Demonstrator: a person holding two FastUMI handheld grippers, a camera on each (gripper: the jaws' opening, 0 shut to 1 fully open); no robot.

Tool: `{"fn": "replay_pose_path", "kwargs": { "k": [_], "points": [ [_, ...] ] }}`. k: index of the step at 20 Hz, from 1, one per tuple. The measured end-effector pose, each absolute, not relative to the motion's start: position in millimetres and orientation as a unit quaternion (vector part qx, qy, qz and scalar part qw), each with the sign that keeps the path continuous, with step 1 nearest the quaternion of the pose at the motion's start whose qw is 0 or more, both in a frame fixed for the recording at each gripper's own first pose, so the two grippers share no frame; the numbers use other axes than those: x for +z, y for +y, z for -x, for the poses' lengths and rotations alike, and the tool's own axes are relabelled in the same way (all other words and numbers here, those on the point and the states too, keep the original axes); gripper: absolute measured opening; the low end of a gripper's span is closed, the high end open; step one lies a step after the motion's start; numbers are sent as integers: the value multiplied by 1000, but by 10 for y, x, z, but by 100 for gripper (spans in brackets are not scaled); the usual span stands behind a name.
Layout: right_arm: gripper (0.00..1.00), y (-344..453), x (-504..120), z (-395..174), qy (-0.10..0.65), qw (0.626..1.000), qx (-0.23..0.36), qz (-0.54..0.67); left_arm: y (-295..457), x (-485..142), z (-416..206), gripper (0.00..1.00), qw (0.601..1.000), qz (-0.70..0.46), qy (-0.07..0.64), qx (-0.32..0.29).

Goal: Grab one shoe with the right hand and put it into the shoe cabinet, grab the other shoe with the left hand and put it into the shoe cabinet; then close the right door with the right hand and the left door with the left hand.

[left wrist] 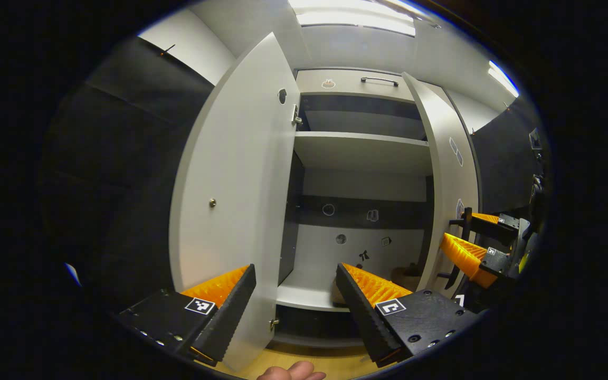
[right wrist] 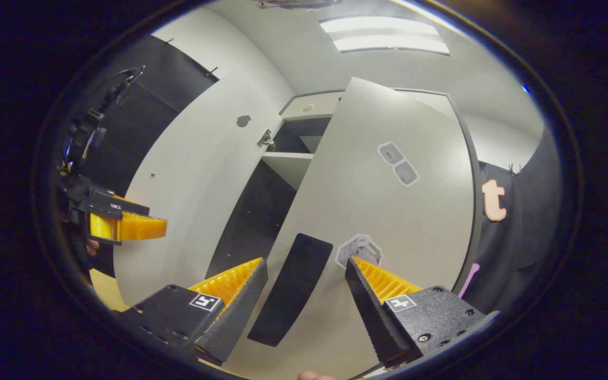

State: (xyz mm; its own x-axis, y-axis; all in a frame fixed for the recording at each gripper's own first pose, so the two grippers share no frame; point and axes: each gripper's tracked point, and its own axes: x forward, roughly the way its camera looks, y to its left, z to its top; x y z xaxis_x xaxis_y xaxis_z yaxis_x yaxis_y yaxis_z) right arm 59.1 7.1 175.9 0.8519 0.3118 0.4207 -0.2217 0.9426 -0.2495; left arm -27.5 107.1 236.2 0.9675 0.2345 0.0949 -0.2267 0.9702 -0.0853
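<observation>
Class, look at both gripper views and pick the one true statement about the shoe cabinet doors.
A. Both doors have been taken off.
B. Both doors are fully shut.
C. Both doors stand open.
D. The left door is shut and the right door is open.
C: in the left gripper view the left door and the right door both swing outward, leaving the shelves exposed between them.

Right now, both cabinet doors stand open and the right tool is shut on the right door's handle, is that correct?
Not quite. Both doors are open, but the right tool is open, its fingers spread apart in front of the right door without pressing on the dark handle, as the right gripper view shows. The left door also stands open.
</observation>
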Motion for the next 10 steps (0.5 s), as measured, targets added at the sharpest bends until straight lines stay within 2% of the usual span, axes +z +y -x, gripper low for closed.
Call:
{"fn": "replay_pose_path", "kwargs": {
  "k": [5,10],
  "points": [
    [100,104,1752,-769,-239,956,113,123,1195,2252,624,94,992,20,-39,122],
    [100,148,1731,-787,-230,957,93,152,1675,2402,1081,93,983,-106,-53,139]
  ]
}}
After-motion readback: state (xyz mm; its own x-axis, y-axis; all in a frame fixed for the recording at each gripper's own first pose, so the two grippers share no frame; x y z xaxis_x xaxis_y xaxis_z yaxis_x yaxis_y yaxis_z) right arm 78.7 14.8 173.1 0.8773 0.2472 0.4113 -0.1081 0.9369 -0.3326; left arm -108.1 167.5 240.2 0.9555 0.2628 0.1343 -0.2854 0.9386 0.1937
